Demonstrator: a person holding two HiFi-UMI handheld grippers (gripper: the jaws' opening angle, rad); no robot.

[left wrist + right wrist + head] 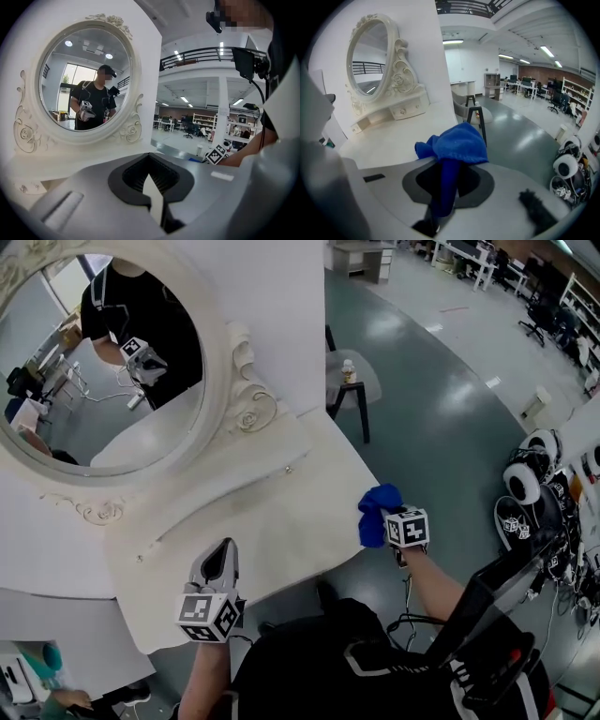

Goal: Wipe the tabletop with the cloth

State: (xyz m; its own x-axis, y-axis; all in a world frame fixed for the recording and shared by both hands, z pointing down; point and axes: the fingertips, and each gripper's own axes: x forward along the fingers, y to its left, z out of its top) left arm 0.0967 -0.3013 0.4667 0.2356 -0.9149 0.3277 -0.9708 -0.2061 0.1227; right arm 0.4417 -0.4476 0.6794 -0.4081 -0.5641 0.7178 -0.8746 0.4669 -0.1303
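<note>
The white tabletop (pixel 272 512) of a vanity lies below me. A blue cloth (pixel 377 507) hangs bunched at the table's right front edge, with my right gripper (pixel 389 521) shut on it. In the right gripper view the cloth (pixel 454 145) bulges out over the jaws of the right gripper (pixel 447 173), with the tabletop (pixel 393 136) just beyond; I cannot tell whether cloth and table touch. My left gripper (pixel 221 557) hovers at the table's front left edge, jaws together and empty. The left gripper (pixel 151 176) points toward the mirror.
A round ornate mirror (pixel 103 362) with small drawers (pixel 401 110) stands at the table's back. A stool with a small bottle (pixel 349 371) sits beyond the right corner. Headsets and cables (pixel 525 484) lie on the floor at the right.
</note>
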